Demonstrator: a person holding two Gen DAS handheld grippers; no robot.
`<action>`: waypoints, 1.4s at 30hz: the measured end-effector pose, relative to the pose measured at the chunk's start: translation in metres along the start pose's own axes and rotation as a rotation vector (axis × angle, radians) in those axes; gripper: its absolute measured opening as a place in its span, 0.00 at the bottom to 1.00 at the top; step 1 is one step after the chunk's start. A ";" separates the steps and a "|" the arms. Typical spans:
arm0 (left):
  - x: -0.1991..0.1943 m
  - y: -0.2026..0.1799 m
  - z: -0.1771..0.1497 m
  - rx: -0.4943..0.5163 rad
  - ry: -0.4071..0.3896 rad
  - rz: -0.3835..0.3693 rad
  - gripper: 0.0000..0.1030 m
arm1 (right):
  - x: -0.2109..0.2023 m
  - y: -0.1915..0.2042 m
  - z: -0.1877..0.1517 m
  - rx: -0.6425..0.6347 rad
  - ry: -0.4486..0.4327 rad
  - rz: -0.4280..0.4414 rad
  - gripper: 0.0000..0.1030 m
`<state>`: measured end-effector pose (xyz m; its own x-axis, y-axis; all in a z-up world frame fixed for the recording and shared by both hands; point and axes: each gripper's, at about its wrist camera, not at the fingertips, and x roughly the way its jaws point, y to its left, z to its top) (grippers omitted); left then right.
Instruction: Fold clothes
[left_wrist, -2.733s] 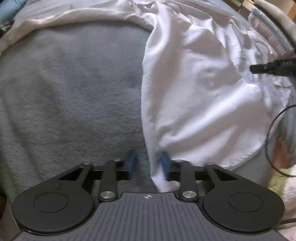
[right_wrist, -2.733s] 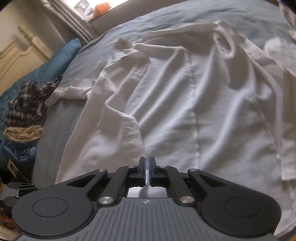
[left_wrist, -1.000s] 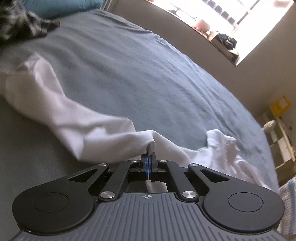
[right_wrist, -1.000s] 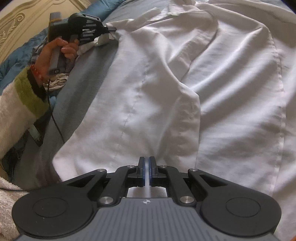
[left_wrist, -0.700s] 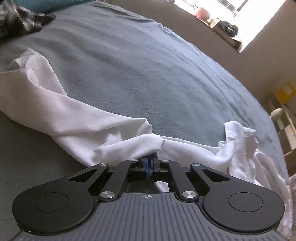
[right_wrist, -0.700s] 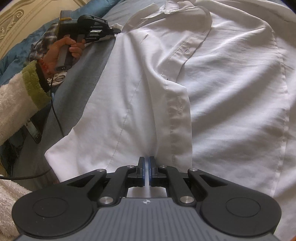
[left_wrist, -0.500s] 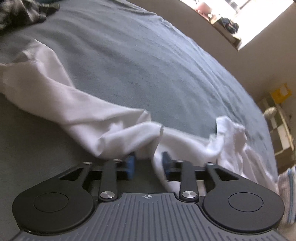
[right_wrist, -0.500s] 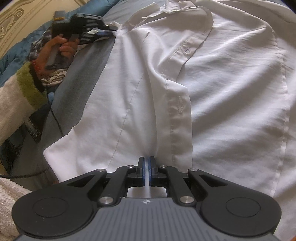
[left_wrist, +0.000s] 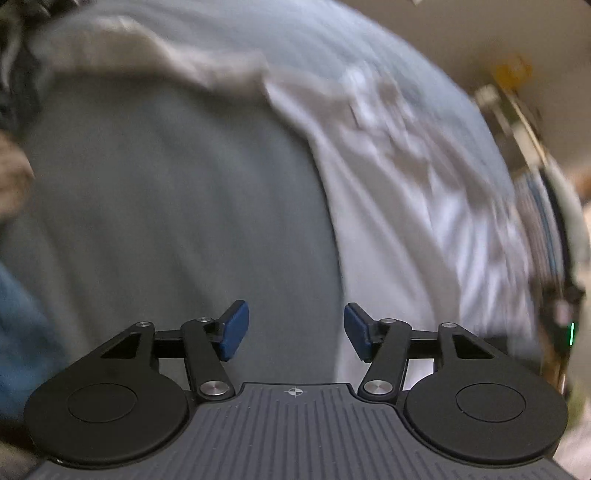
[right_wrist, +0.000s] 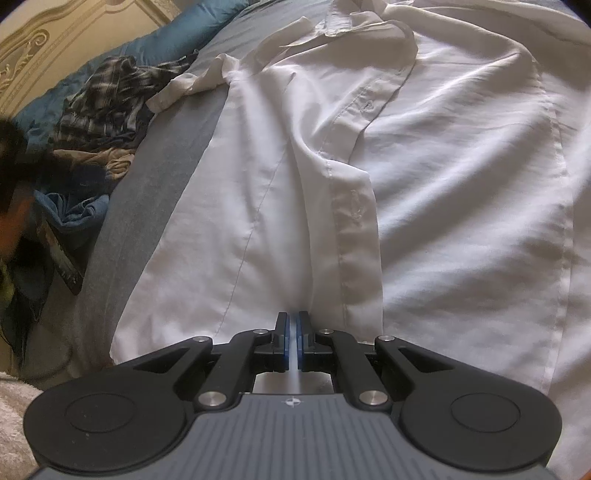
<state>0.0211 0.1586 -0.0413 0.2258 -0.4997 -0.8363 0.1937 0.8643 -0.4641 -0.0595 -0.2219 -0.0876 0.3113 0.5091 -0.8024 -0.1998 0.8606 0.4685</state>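
Observation:
A white button-up shirt (right_wrist: 424, 177) lies spread on the grey-blue bed cover (right_wrist: 155, 173), collar at the far end and one front panel folded along the placket. My right gripper (right_wrist: 293, 339) is shut on the shirt's near hem, a thin fold of white cloth pinched between its blue pads. In the blurred left wrist view my left gripper (left_wrist: 295, 328) hangs over the bed cover (left_wrist: 166, 206), its jaws opening with nothing between them. The shirt (left_wrist: 406, 192) lies to its right, with a sleeve (left_wrist: 155, 59) stretching off to the far left.
A plaid garment (right_wrist: 110, 99) and other crumpled clothes (right_wrist: 96, 158) are piled at the left of the bed by a blue pillow (right_wrist: 177, 37). A carved headboard (right_wrist: 55, 40) stands behind. The person's dark blurred shape (right_wrist: 14, 177) is at the left edge.
My left gripper let go of the sleeve, opened wide and swung back over the bed cover; it left the right wrist view. The shirt's panel settled flatter. The right gripper kept still.

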 end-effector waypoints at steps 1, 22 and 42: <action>0.006 -0.007 -0.017 0.032 0.030 -0.001 0.55 | 0.000 0.000 0.000 0.000 -0.002 -0.002 0.04; 0.074 -0.108 -0.028 0.313 -0.049 0.015 0.54 | -0.049 0.008 0.029 -0.006 -0.167 -0.072 0.05; 0.116 -0.118 -0.010 0.327 -0.051 0.088 0.56 | 0.023 -0.095 0.193 0.184 -0.237 -0.148 0.35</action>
<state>0.0146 -0.0013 -0.0867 0.3013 -0.4332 -0.8494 0.4656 0.8443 -0.2654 0.1457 -0.2887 -0.0796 0.5358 0.3488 -0.7689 0.0283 0.9027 0.4292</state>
